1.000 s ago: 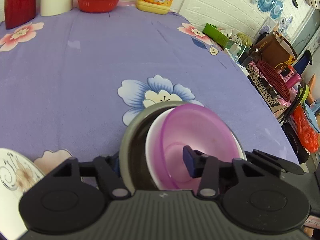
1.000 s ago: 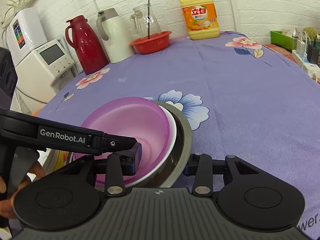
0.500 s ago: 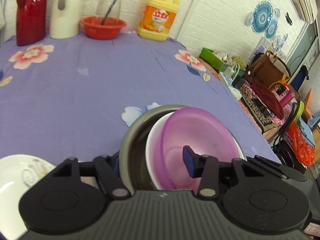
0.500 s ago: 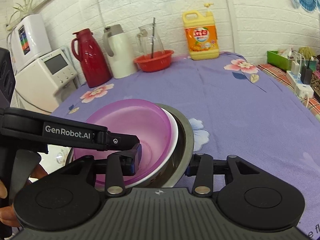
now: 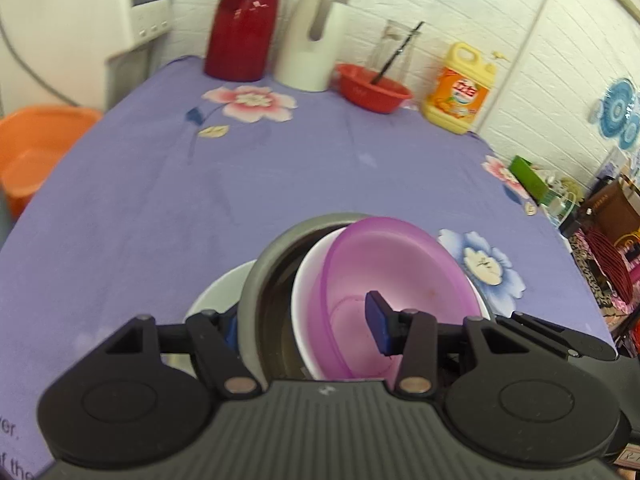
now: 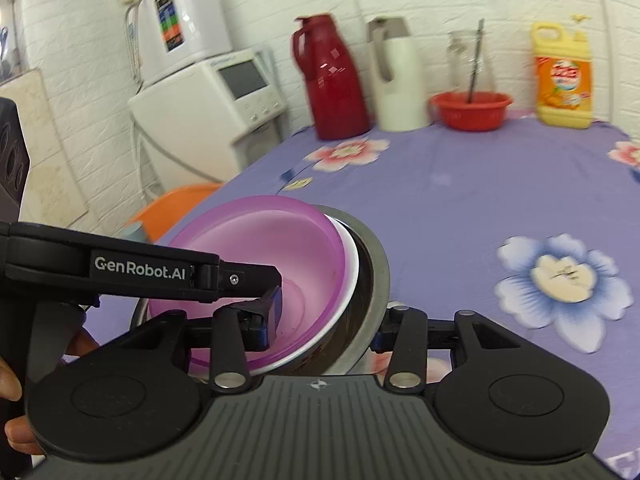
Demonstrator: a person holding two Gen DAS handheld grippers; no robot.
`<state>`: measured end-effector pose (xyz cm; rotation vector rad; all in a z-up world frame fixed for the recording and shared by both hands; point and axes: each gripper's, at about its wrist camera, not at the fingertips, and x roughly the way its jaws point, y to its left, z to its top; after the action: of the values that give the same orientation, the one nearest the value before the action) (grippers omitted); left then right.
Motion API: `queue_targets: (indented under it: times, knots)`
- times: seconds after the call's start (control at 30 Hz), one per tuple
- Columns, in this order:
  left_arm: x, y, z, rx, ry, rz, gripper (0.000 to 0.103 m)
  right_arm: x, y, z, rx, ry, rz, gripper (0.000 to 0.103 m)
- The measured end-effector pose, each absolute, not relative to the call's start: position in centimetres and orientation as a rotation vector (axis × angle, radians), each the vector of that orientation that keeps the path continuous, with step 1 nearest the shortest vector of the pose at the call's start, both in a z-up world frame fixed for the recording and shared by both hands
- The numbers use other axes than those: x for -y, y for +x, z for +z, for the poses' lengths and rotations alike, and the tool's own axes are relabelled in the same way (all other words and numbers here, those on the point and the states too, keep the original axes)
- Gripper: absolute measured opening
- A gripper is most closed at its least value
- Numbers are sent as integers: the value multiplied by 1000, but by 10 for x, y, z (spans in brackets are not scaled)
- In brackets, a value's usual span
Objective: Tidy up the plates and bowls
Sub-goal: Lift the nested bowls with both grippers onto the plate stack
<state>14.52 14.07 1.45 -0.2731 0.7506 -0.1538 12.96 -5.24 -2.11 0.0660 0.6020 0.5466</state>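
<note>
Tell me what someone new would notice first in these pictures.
A purple bowl nested in a white bowl inside a metal bowl, gripped at opposite rims by the left gripper and the right gripper, whose jaws are opening. Behind, a red jug stands against the wall.

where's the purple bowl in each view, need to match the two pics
Left wrist view: the purple bowl sits low and right of centre, nested in a white bowl inside a metal bowl.
Right wrist view: the purple bowl sits low and left of centre, in the same nest.
Shared landmark: the yellow detergent bottle by the brick wall.
</note>
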Motion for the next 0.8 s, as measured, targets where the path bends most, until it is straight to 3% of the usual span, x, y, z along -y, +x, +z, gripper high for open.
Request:
queue_targets:
  times: [0.5,0.57,0.6,0.63,0.7,0.8]
  knots:
    - [-153,142,-10,-752,-273,-167,46,39,131,-36,-666,54,552,76]
    - [-150,141,-10,-736,-251,-159,53,40,132,-37,-674,70,551,76]
    - [-149,141,-8,-715,-231,-152,57,40,131,-37,-673,71,555,78]
    - [-149,140,-6,-701,-226,-154,69,40,131,-37,-673,69,559,80]
    - [-152,140,2,-687,-253,-146,72,40,127,-33,-651,70,564,103]
    - [-158,134,23,-595,-270,-135,72,49,113,-15,-511,53,516,103]
